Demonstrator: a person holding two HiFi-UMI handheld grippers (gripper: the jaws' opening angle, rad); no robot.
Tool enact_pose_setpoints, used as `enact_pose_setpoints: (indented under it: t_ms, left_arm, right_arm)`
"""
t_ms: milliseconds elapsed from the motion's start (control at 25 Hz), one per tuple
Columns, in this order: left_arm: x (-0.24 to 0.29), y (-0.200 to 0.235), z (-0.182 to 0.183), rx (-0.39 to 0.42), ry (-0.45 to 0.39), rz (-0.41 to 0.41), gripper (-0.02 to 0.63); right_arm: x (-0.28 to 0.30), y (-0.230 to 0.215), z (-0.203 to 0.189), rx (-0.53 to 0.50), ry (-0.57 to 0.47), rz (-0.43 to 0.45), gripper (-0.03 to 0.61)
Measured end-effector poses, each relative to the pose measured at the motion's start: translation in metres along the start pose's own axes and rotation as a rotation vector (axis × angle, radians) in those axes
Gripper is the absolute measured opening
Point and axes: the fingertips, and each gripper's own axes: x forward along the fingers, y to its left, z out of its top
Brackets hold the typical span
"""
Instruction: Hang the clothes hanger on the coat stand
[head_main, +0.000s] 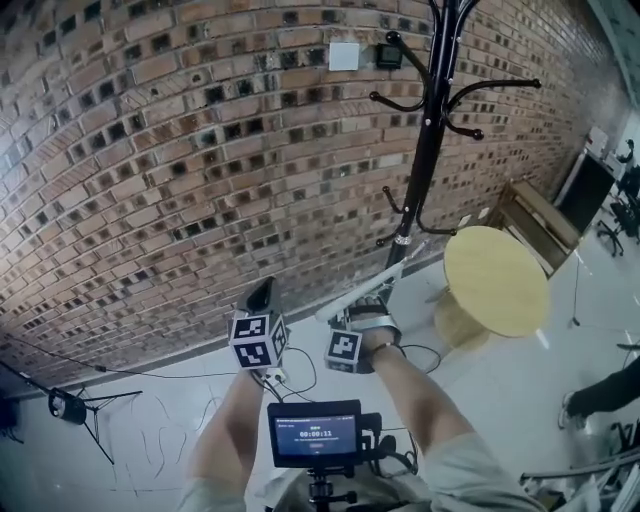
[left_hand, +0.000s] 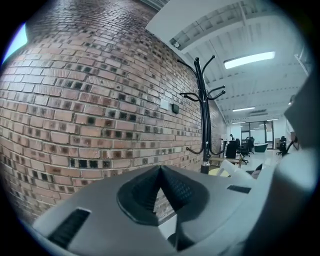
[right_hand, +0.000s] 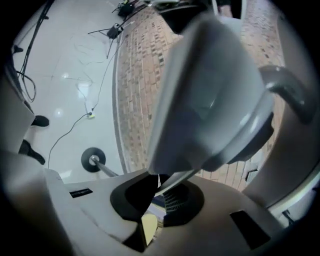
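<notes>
Right tongs (head_main: 368, 308) are clamped on the white clothes hanger (head_main: 385, 278). In the right gripper view my tongs (right_hand: 159, 181) pinch a thin edge of it and the hanger's broad white body (right_hand: 210, 95) fills most of the frame above them. Left tongs (head_main: 262, 297) are closed on nothing: in the left gripper view the tips (left_hand: 161, 172) meet in a point with only wall behind. From the head view the hanger is in the air, slanting up and right from my right tongs toward the black coat stand (head_main: 428, 150). Its far end lies near the lower part of the pole, and I can't tell whether they touch. It's not on any hook yet; the hooks sit well above it. My left tongs are just beside the right, to its left, pointing up at the brick wall (head_main: 180, 150). The left gripper view shows the coat stand (left_hand: 203, 120) upright against that wall, with hooks curling out near the top and lower down. A round wooden surface (head_main: 495, 280) stands right of the stand's base on the pale floor (head_main: 150, 400). A small screen (head_main: 315, 433) sits below my forearms, and cables trail across the floor.
</notes>
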Motion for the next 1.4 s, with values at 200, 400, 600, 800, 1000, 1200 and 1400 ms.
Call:
enact_pose_setpoints:
  t_ms: [200,400,600,800,1000,1200,1400]
  left_arm:
    - [-0.029,0.042,0.000,-0.013,-0.010,0.071,0.011]
    - [-0.041,0.074,-0.004,-0.032,-0.008,0.118,0.011]
    - [-0.032,0.083,-0.018,-0.054,0.000,0.121,0.011]
    - [-0.015,0.087,-0.028,-0.076,0.015,0.108,0.011]
    - [-0.004,0.084,-0.031,-0.087,0.023,0.087,0.011]
    - [0.006,0.078,-0.029,-0.086,0.021,0.056,0.011]
    - [0.022,0.064,-0.030,-0.061,0.032,0.029,0.011]
  right_arm:
    - [0.014,0.022,0.044,-0.101,0.001,0.122,0.009]
    - [0.030,0.041,0.067,-0.172,0.023,0.258,0.009]
    - [0.032,0.058,0.061,-0.182,0.104,0.441,0.009]
    - [0.032,0.065,0.046,-0.262,0.259,0.610,0.009]
    - [0.060,0.084,0.034,-0.311,0.332,0.669,0.012]
    - [0.079,0.094,0.006,-0.338,0.398,0.716,0.015]
    - [0.087,0.085,0.005,-0.225,0.335,0.661,0.061]
